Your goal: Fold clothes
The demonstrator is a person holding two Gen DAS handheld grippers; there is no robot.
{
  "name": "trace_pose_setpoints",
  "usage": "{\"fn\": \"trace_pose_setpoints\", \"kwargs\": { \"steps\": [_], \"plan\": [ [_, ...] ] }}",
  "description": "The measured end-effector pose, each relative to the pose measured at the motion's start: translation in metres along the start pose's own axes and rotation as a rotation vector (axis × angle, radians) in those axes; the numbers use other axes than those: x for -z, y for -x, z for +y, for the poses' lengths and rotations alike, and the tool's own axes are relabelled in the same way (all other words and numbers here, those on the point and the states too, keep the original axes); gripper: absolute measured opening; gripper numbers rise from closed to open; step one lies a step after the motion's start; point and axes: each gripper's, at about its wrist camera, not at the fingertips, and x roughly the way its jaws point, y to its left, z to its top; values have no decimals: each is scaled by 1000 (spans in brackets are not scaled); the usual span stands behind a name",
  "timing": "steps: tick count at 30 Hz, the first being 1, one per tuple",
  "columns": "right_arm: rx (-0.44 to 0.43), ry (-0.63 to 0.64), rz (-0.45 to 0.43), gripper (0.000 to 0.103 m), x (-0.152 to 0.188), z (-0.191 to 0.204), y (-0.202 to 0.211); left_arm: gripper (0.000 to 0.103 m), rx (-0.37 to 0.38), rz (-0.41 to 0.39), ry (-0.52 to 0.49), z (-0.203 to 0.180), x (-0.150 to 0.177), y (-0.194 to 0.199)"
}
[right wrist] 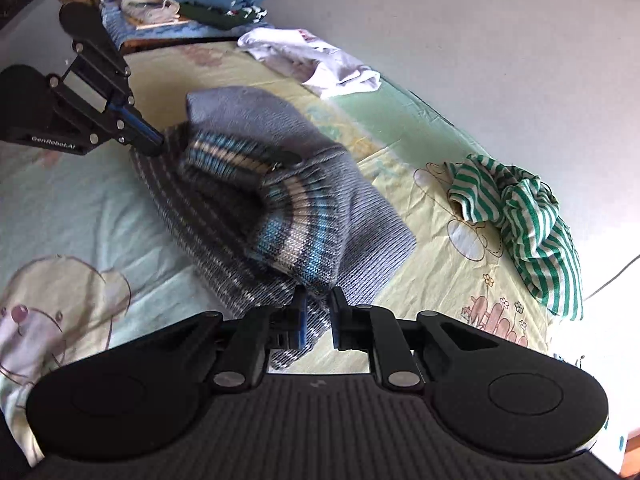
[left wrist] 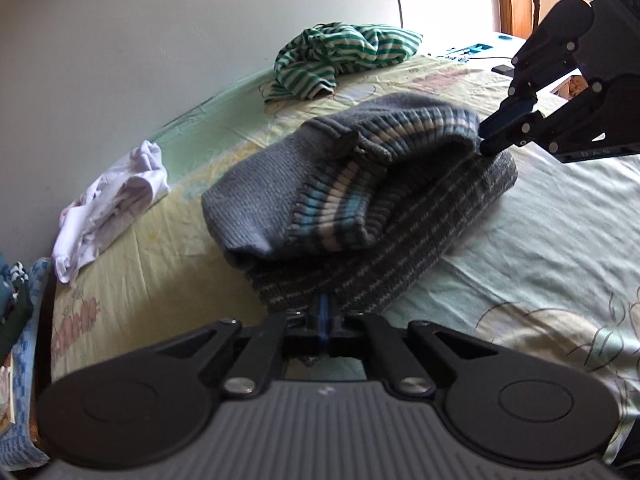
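A grey knitted sweater (left wrist: pixel 360 200) with blue and white striped ribbing lies partly folded on a bed sheet (left wrist: pixel 540 240) printed with cartoon bears, held at 2 opposite ends. The left gripper (left wrist: pixel 325 312) has its jaws pressed together on the sweater's lower striped edge, while the right gripper (right wrist: pixel 318 308) has its jaws slightly apart with knit fabric between them; whether they actually pinch it cannot be told. Well apart from the sweater lie a green-and-white striped garment (left wrist: pixel 344 56) and a crumpled white garment (left wrist: pixel 116 196), both near the wall (left wrist: pixel 160 40).
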Motion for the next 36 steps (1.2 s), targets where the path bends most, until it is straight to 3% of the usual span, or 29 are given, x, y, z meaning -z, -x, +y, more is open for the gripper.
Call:
{"fn": "trace_pose_setpoints", "kwargs": {
  "steps": [1,3,4,5,7,8,11,14,18,20,23,25,28,33,36],
  "plan": [
    [20,17,-7,8,2,4,1,0,-23,-19,-11,-1,-2,7],
    [56,31,-30,10,3,8,5,11,-38,-36,-48,-1,-7,10],
    [73,42,-51,15,1,9,10,21,-43,-43,-68,-1,-10,11],
    [92,58,-73,21,-1,11,16,23,-48,-50,-87,-1,-13,12],
    [120,102,-113,52,-5,15,24,25,-59,-65,-126,-1,-18,15],
    [125,133,-129,56,-8,18,27,26,-64,-72,-145,0,-21,16],
    [118,228,-116,57,-15,28,22,40,-80,-94,-203,0,-29,19],
    [99,243,-95,55,-22,32,12,50,-64,-110,-273,-13,-35,8],
    [75,225,-50,55,-28,30,-5,48,-28,-66,-276,-16,-42,-17],
    [46,169,-22,53,-31,22,-15,25,18,-38,-248,-11,-43,-25],
    [-41,20,20,32,-33,3,-25,7,60,-21,-216,-7,-43,-28],
    [-71,-16,28,22,-33,0,-23,4,62,-28,-224,-8,-41,-21],
    [-102,-19,31,16,-33,3,-11,3,93,-44,-197,-5,-37,-3],
    [-159,-16,58,14,-28,4,8,3,158,-41,-145,-10,-27,9],
    [-157,-22,92,14,-15,10,-9,3,128,-27,-164,-20,-19,-9]
  ]
}}
